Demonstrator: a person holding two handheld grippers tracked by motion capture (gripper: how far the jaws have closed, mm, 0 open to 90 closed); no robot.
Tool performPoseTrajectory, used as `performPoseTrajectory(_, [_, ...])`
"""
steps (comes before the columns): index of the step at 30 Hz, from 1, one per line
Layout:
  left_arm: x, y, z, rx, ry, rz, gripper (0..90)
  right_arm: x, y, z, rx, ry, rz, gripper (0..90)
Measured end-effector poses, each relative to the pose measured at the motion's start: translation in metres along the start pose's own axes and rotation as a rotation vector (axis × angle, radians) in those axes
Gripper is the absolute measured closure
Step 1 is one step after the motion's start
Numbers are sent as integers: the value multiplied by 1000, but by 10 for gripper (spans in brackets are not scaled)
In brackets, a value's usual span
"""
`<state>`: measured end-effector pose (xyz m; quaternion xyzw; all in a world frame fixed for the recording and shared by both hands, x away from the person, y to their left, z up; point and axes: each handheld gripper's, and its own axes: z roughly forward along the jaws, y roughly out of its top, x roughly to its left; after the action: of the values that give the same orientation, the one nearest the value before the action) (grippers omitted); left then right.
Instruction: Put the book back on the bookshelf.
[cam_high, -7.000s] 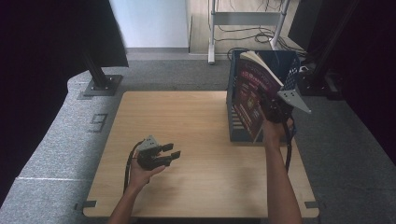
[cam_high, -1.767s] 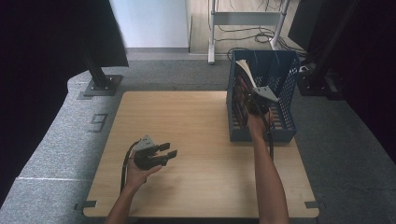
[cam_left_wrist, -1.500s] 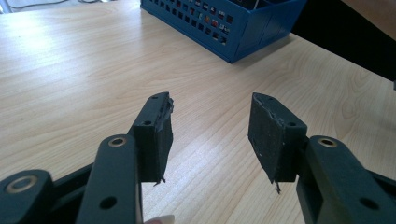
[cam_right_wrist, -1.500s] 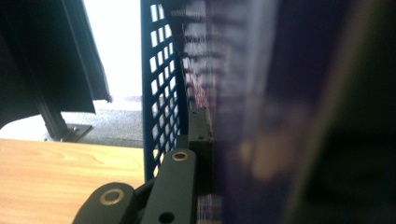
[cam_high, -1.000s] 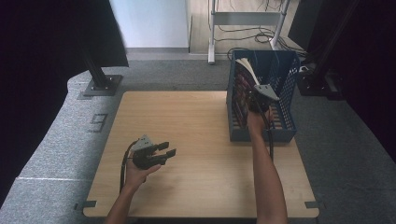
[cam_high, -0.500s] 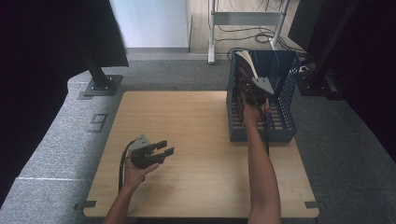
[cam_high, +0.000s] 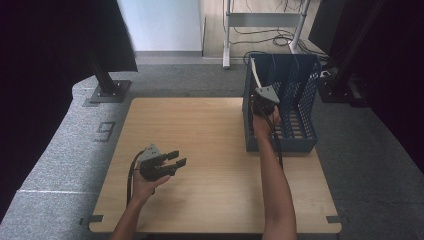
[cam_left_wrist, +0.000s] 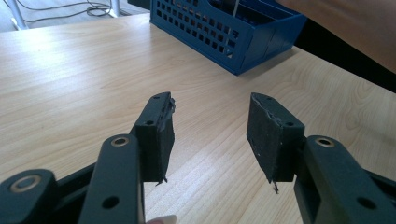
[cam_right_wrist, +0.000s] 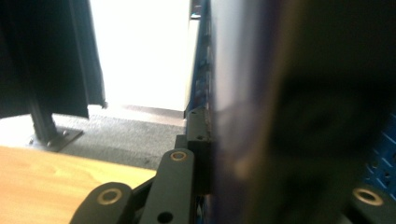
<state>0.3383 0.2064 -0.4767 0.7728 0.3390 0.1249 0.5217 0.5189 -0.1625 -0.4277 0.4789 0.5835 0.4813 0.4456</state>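
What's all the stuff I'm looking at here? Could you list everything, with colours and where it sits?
Table: one, light wood, centre of the high view.
File rack: one, blue, perforated walls, on the table's far right part.
Book: one, pale page edge showing, upright in the rack's left end, against its left wall.
Floor: grey carpet, around the table.
Stand base: one, black, on the floor beyond the table's left corner.
Metal frame: one, pale, on the floor behind, with cables.
Left gripper: one, black, jaws apart and empty, held just above the table's near left.
Right gripper: one, black with grey plate, in the rack, clamped on the book.
Forearms: two, bare, entering from the bottom.
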Motion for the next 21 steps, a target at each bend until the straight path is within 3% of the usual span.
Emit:
performPoseTrajectory(5, [-3,0,2,8,-6,11,504,-1,2,-4,16,66,1,703])
performPoseTrajectory(10, [-5,0,3,12,-6,14,504,-3,4,-10,26,99,-15,649])
performPoseTrajectory(21, [-4,0,2,16,-4,12,503,-6,7,-15,44,118,12,584])
